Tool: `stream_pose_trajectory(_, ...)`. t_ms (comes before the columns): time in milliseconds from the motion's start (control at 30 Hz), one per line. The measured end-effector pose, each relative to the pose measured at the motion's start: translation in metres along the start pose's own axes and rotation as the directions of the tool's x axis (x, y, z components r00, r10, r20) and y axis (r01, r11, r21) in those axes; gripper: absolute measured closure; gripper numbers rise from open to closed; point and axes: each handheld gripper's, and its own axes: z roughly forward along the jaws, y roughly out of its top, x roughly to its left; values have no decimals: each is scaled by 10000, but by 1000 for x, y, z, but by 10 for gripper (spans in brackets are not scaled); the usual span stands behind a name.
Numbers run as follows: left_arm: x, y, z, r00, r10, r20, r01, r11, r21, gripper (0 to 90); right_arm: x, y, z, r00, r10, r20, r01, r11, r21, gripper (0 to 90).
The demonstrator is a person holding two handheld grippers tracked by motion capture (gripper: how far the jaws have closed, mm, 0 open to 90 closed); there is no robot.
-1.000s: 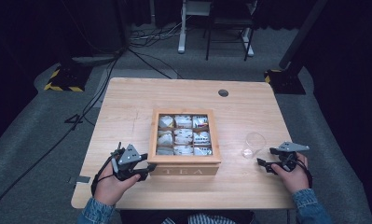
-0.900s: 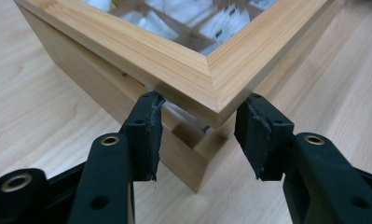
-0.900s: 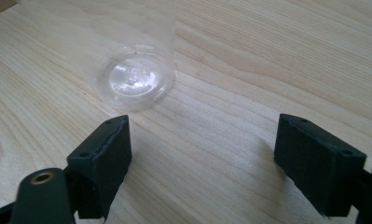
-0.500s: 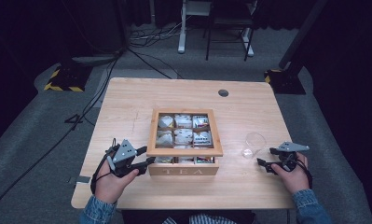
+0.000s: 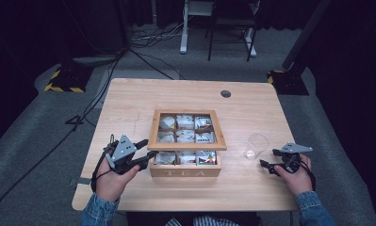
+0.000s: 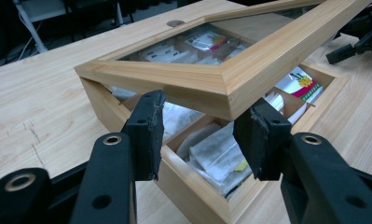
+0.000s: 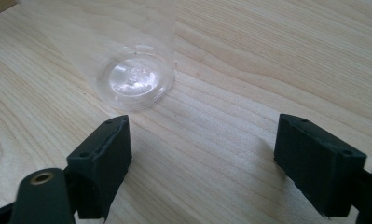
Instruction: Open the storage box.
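Observation:
A wooden tea box (image 5: 185,172) marked TEA stands at the table's middle front, with several tea bags (image 6: 216,154) in its compartments. Its glass-paned lid (image 5: 187,147) is tilted up at the front, so the front row of bags shows under it. My left gripper (image 5: 147,151) is at the box's front left corner. In the left gripper view the jaws (image 6: 202,135) stand apart and the raised lid corner (image 6: 221,95) sits just over the fingertips. My right gripper (image 5: 268,157) rests open on the table, right of the box, its jaws (image 7: 202,154) empty.
A clear plastic cup (image 5: 257,143) stands upright just ahead of the right gripper (image 7: 134,81). A round cable hole (image 5: 225,93) is at the table's far side. Bare wood lies to the left of and behind the box.
The left gripper has moved in to the box's front left corner, and the lid, flat before, now stands raised at the front. The right gripper has not moved.

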Motion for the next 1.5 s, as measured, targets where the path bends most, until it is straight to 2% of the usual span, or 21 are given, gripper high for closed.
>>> stream_pose_trajectory(200,1,10,-1,9997,177,-141,-177,9998,7,526,0,0,0,10000,0,1,0,10000,0,190)
stream_pose_trajectory(333,3,15,-1,10000,83,-50,-83,9999,-94,523,0,0,0,10000,3,1,-3,10000,1,190)
stream_pose_trajectory(767,11,31,1,9998,174,4,-174,9998,7,507,0,0,0,10000,7,4,-7,10000,12,188)
stream_pose_trajectory(933,14,37,2,9999,147,-72,-147,9999,-50,509,5,0,-1,9996,201,181,-202,9998,17,188)
stream_pose_trajectory(1033,15,41,2,9999,120,-109,-120,9999,-71,511,6,1,-2,9986,430,303,-433,9990,77,218)
stream_pose_trajectory(1200,18,48,2,9998,85,-203,-89,9997,-220,514,8,6,-10,9978,657,-8,-656,9976,232,245)
stream_pose_trajectory(1333,19,53,3,9996,54,-272,-62,9996,-286,514,12,12,-19,9986,513,-115,-511,9985,194,275)
stream_pose_trajectory(1433,21,56,3,9996,10,-287,-19,9996,-291,514,15,18,-27,9990,367,-252,-355,9984,443,307)
stream_pose_trajectory(1500,21,58,3,9996,-47,-294,38,9995,-300,514,19,23,-36,9985,421,-360,-405,9983,424,323)
